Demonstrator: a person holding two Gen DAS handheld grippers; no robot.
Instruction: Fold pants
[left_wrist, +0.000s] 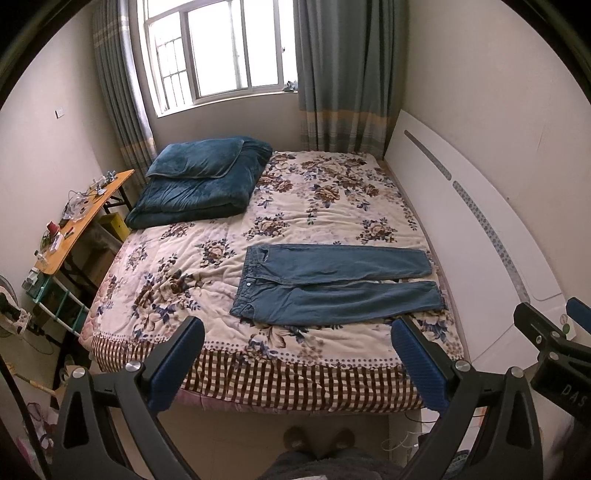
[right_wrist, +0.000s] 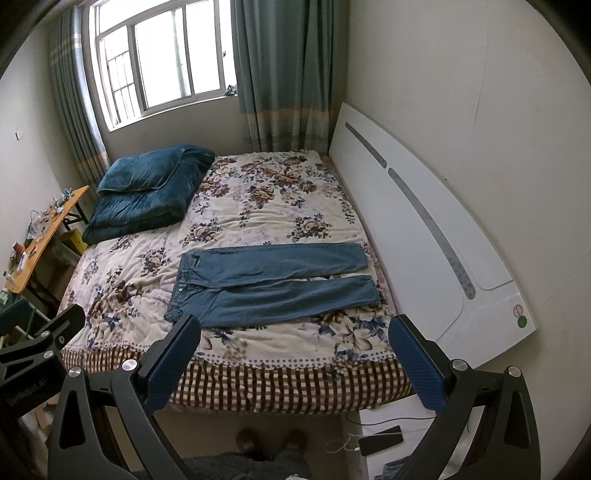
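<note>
Here's the bed (left_wrist: 207, 258), covered edge to edge in a cream floral quilt (left_wrist: 332, 199) with a brown-and-white checked border hanging over the near side. Lying flat on it, near the front right, a pair of blue jeans (left_wrist: 332, 284): waistband toward the middle of the bed, both legs stretched out toward the white headboard (left_wrist: 461, 229), slightly apart. Up at the far left corner, a folded dark teal blanket (left_wrist: 199, 195) sits on the quilt, and a matching teal pillow (left_wrist: 195, 158) rests on top of it. The quilt shows wrinkles just left of the jeans.
</note>
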